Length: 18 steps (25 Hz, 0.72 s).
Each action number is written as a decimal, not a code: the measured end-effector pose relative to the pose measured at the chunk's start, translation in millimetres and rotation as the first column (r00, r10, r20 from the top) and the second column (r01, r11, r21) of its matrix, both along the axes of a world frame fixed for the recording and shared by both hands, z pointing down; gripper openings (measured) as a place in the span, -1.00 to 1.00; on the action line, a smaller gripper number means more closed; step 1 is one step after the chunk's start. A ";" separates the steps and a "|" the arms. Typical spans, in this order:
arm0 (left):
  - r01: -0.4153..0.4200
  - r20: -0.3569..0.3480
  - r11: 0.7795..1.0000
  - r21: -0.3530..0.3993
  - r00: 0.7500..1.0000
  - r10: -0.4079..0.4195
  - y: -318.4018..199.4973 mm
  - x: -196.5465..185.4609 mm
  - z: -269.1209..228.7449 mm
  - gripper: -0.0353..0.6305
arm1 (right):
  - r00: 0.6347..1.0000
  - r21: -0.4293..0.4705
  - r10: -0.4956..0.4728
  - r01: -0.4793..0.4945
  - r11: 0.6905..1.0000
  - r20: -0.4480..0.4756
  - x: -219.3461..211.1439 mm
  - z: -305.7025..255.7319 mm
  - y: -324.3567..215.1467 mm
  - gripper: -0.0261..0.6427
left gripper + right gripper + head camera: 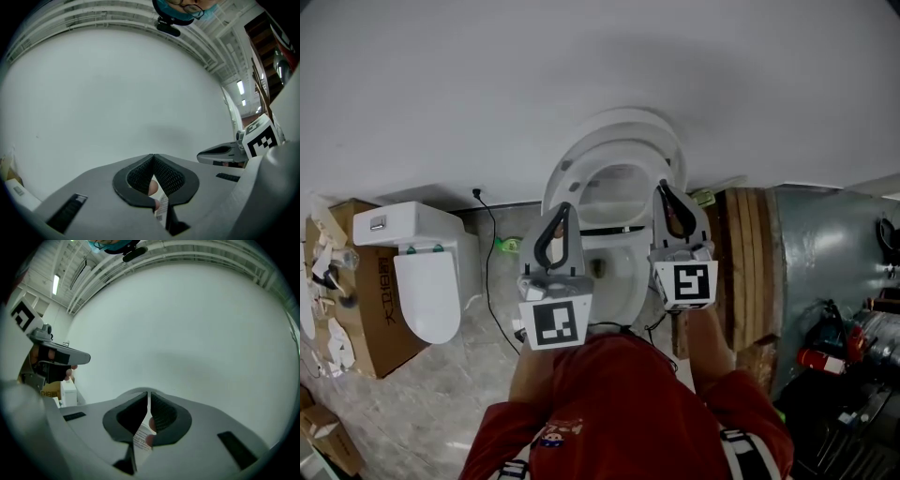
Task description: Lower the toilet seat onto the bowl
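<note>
Since both the left gripper [565,214] and the right gripper [663,190] are clenched tight on nothing, their tips poised just before the raised toilet seat [574,169] at upper centre of the head view, the main risk lies in the first contact. Closed tips nudging that smooth white ring could skid off it, or tip it past its balance so it falls and slams onto the bowl [617,272] below. Seat and lid seem to merge against the wall, so a gripper might hook the lid as well and bring both down.
</note>
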<state>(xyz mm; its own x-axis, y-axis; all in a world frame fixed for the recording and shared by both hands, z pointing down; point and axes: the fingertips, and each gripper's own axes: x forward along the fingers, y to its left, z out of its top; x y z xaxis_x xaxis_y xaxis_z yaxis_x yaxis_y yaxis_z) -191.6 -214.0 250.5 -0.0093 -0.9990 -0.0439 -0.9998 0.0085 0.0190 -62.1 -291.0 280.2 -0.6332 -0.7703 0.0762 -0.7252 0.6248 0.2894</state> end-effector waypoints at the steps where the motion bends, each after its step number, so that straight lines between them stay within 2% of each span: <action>1: -0.004 -0.010 1.000 -0.001 1.000 0.004 -1.1 -1.2 1.9 -0.86 | 1.000 0.005 -0.011 0.011 1.000 -0.021 -3.2 2.9 -2.9 -0.87; 5: -0.040 -0.015 0.999 -0.014 0.999 0.040 -6.1 -0.6 10.1 -0.86 | 0.990 0.025 -0.064 0.068 0.997 -0.129 -17.5 12.9 -13.5 -0.87; 8: -0.056 -0.033 0.998 -0.017 0.998 0.055 -10.2 -2.8 13.6 -0.86 | 0.967 0.025 -0.084 0.093 0.995 -0.241 -25.5 22.8 -22.0 -0.86; 13: -0.085 -0.045 0.996 -0.015 0.995 0.084 -18.5 -7.8 15.2 -0.86 | 0.932 -0.006 -0.102 0.106 0.994 -0.349 -36.7 39.7 -41.5 -0.80; 15: -0.111 -0.008 0.994 -0.020 0.994 0.111 -21.7 -8.8 16.2 -0.86 | 0.916 -0.019 -0.117 0.119 0.993 -0.383 -43.1 47.9 -48.6 -0.74; 17: -0.156 0.087 0.987 -0.042 0.983 0.159 -23.3 -8.2 17.6 -0.86 | 0.891 -0.026 -0.141 0.144 0.989 -0.431 -49.4 55.8 -52.3 -0.64; 18: -0.169 0.105 0.984 -0.047 0.979 0.173 -23.6 -7.9 18.0 -0.86 | 0.870 -0.028 -0.153 0.159 0.987 -0.468 -51.5 59.2 -53.8 -0.59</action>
<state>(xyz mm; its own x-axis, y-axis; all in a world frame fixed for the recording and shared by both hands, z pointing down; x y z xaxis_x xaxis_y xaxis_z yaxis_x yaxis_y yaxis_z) -199.5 -237.6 268.6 0.1646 -0.9864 0.0026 -0.9826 -0.1642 -0.0868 -113.7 -344.8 339.4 -0.6379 -0.6668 0.3853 -0.3966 0.7133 0.5779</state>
